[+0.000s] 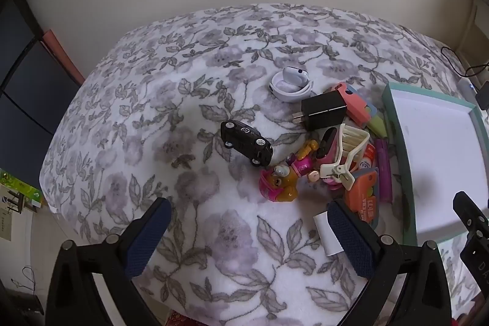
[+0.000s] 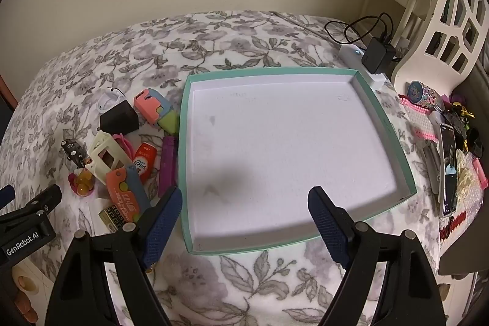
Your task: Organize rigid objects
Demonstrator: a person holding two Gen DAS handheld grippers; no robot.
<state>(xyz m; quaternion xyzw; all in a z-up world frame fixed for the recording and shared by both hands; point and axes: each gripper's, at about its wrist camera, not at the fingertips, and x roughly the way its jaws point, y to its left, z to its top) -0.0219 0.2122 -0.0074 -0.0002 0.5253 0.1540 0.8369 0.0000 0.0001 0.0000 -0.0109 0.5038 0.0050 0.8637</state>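
Observation:
A pile of small objects lies on the floral blanket beside a teal-rimmed white tray point(image 2: 383, 124) point(image 1: 388, 100). In it are a black toy car point(image 1: 246, 142) point(image 2: 73, 153), a pink pup figure point(image 1: 282, 179), a black charger point(image 1: 324, 110) point(image 2: 119, 118), a white earbud case point(image 1: 290, 84) point(image 2: 107, 101), a cream clip point(image 1: 342, 161) point(image 2: 107, 156), an orange case point(image 1: 363, 197) point(image 2: 125, 194) and a purple bar point(image 1: 385, 170) point(image 2: 167, 165). My left gripper point(image 1: 247, 237) stands open, short of the pile. My right gripper point(image 2: 244, 219) stands open over the tray's near edge. The tray holds nothing.
A power strip with a black adapter point(image 2: 377, 54) and cable lies behind the tray. A phone point(image 2: 448, 170), pink beaded items point(image 2: 423, 121) and a white lattice chair back point(image 2: 452, 20) crowd the right side. A wall stands behind the bed.

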